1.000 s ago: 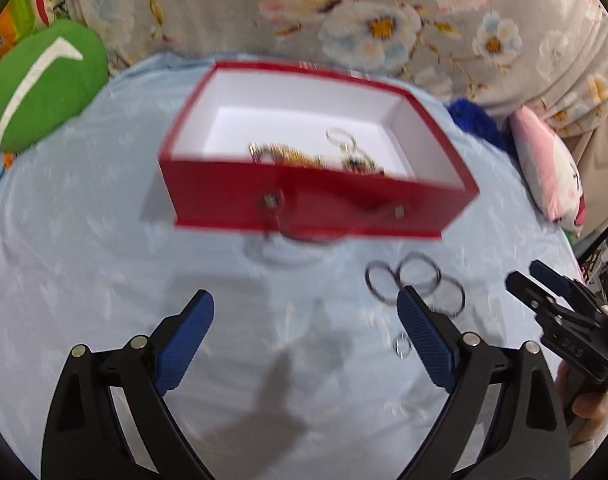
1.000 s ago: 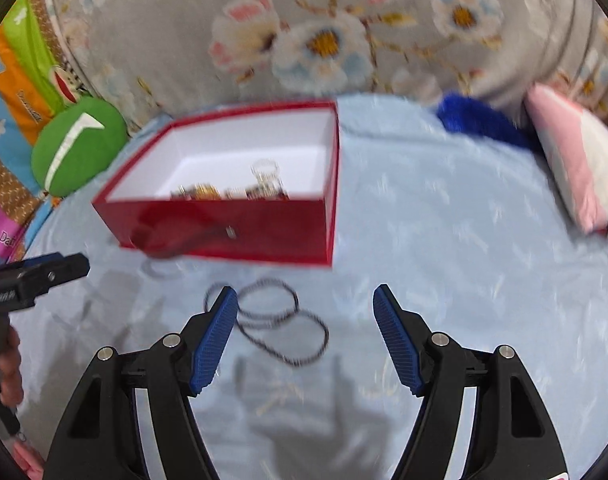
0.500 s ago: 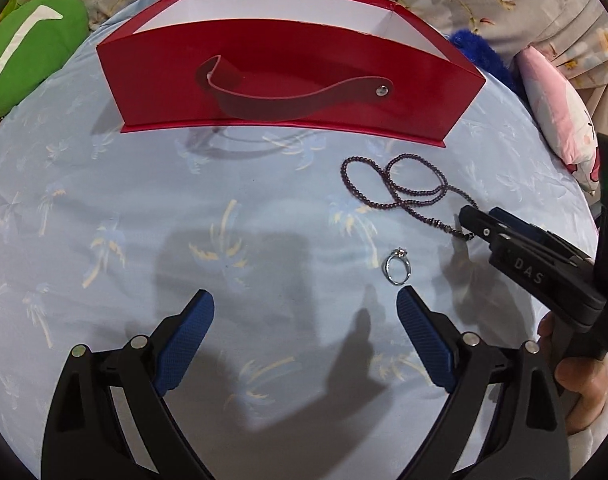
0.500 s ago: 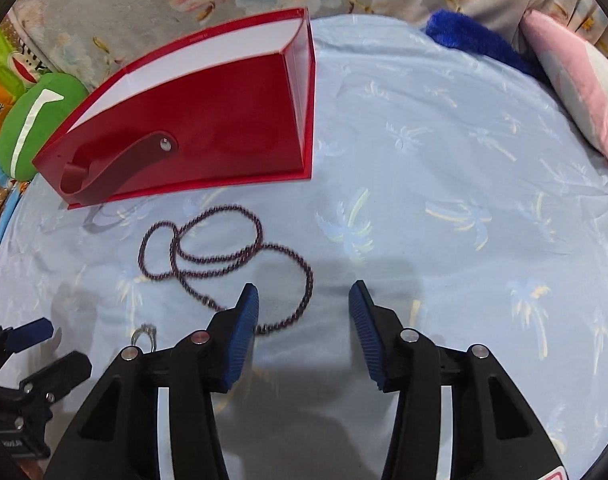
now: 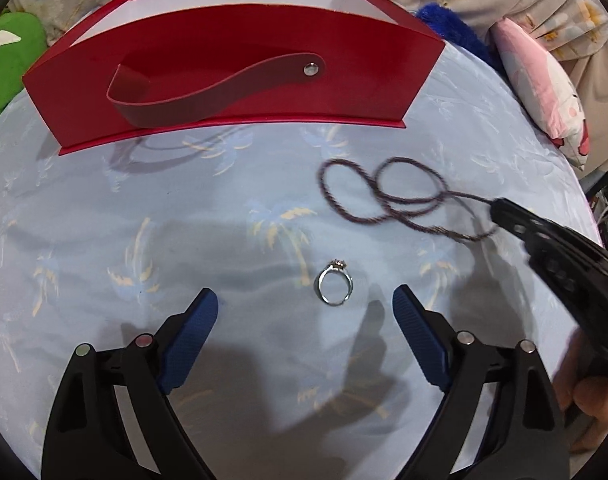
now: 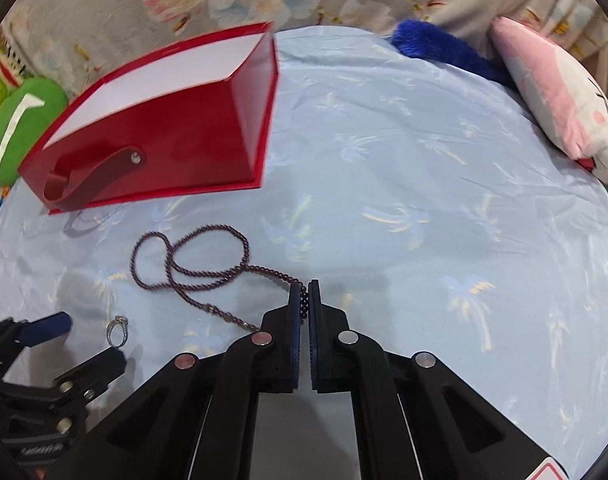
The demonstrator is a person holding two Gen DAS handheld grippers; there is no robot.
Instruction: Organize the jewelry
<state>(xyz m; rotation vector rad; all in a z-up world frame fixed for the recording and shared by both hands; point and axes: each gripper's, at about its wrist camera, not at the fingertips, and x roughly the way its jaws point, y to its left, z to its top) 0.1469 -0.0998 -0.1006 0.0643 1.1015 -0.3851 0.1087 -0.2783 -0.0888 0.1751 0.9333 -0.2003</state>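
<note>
Right wrist view: the right gripper (image 6: 304, 300) is seen clenched on one end of the dark beaded necklace (image 6: 192, 264), a few beads showing in the slit between its blue pads, while the rest of the strand lies in loops on the light blue cloth (image 6: 423, 200) in front of the red box (image 6: 164, 140). In the left wrist view the left gripper (image 5: 305, 312) is held with its jaws wide and closing slightly, nothing between the pads; the small silver ring (image 5: 335, 285) lies on the cloth just ahead of the gap between them.

Several risks are judged from this. The necklace is pinched only at a short stretch near its end, so the beads could slip out when the strand is lifted, or the loops could tangle on being drawn up. The ring is thin and lies flat on soft fabric, so it could be pushed into the cloth or flicked aside instead of being caught. The red box could be nudged by a trailing strand.

Against the earlier frames, the right gripper's jaws, then open above the necklace, are now closed on it. The strand is pulled straighter toward the pads and appears blurred in the left wrist view. The ring is now seen nearer the left gripper's fingers, and the box interior is less exposed.
</note>
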